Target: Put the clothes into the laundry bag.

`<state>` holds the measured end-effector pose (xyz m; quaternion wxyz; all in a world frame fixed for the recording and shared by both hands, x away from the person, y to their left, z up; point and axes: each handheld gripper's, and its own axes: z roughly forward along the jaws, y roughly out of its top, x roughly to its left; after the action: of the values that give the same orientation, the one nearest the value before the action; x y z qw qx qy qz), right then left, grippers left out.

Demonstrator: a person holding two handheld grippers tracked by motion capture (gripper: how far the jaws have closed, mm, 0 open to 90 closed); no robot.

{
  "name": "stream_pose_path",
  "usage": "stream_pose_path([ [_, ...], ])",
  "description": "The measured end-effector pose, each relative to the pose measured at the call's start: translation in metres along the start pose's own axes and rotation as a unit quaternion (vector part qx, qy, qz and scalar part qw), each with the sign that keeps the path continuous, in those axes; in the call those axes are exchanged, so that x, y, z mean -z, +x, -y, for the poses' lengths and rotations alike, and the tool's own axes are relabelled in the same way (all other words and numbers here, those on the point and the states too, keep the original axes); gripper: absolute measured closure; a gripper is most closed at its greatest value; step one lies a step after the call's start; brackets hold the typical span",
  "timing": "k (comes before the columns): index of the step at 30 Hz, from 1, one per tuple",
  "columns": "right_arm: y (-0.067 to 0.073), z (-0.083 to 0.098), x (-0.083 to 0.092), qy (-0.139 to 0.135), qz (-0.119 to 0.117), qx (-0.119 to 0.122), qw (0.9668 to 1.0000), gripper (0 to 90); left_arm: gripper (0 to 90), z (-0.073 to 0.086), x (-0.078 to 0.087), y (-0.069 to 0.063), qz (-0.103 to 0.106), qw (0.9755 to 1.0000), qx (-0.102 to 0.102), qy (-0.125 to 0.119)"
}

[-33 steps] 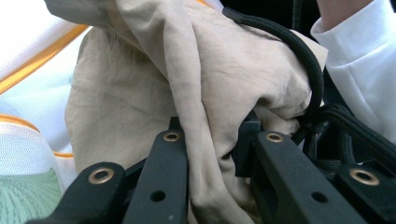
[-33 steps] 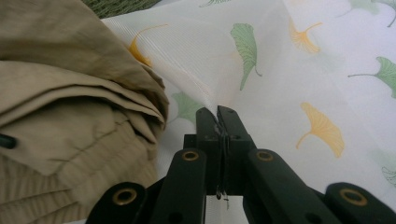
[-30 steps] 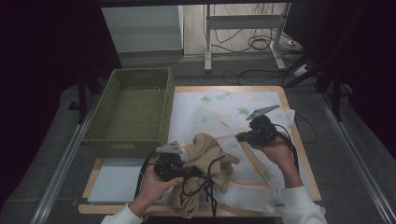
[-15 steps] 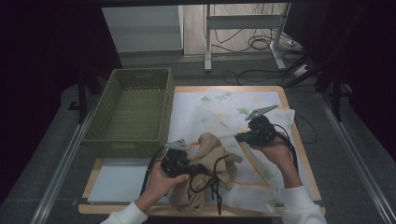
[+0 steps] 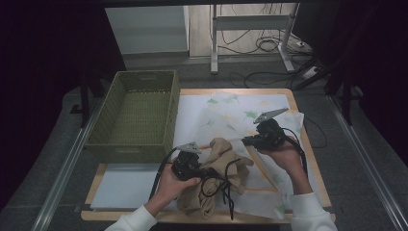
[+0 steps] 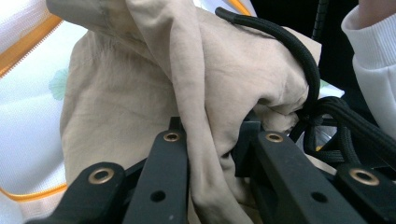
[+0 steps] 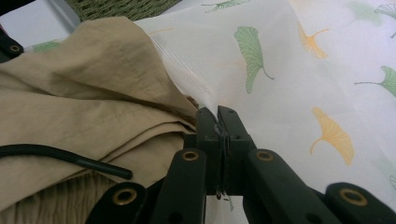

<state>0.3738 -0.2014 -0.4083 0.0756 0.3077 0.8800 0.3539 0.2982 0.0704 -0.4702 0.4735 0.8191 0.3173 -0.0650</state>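
Starting at the business end: the left gripper (image 6: 210, 140) has its jaws clamped on a thick fold of the tan garment (image 6: 154, 84), cloth bunched right up between the two black fingers (image 6: 170, 154). The right gripper (image 7: 218, 123) is pinched tight on the edge of the thin white leaf-print sheet (image 7: 299, 70), jaws practically touching with just that sheer layer between them, and the tan cloth sits just beside it.

From the high view, the tan garment (image 5: 226, 168) is a crumpled heap at the near edge of the table (image 5: 298, 103), lying on the leaf-print sheet (image 5: 231, 110), with the left gripper (image 5: 188, 163) at its left side and the right gripper (image 5: 257, 139) just past its far right corner. A black cable (image 5: 219, 185) loops over the heap. The green woven basket (image 5: 139, 115) sits at the left, with nothing in it that I can see.

My read: this is the separating step, garment coming off the sheet. Next move probably calls for lifting the garment clear without the cable snagging, then over to the basket.

No brands, labels or writing that I can make out anywhere.
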Motion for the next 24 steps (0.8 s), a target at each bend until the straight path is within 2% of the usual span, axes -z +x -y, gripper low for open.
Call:
stream_pose_path([
  [10,-0.001,0.000,-0.001,0.000,0.000,0.000,1.0000,87.1,79.4,-0.005,-0.014,0.005,-0.002,1.0000,0.000,0.010],
  [24,-0.001,-0.001,-0.002,0.002,0.002,0.001,1.0000,87.1,79.4,-0.010,-0.023,0.010,-0.007,0.9999,0.005,0.010],
])
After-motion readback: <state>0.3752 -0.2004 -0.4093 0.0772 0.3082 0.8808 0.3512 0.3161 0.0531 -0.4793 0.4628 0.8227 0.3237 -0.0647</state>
